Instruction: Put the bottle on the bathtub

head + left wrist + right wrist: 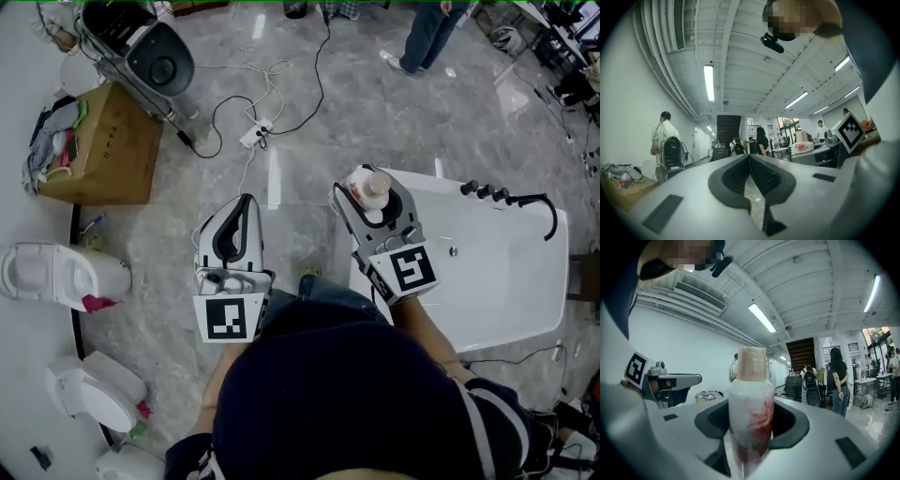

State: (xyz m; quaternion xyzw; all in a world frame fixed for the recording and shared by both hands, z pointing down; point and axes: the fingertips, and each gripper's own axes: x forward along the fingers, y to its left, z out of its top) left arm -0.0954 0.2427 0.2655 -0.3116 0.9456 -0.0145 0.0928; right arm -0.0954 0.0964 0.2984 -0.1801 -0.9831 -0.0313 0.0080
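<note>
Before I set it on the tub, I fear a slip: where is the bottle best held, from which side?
Probably the white body of the bottle, below its tan cap, jaws level from the side, as the right gripper has it: the body is round, upright, wider than the cap.

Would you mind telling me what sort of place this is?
Probably a lab or workshop hall staged with bathroom fixtures: a bathtub and toilets stand loose on the floor, beside a power strip and trailing cables.
</note>
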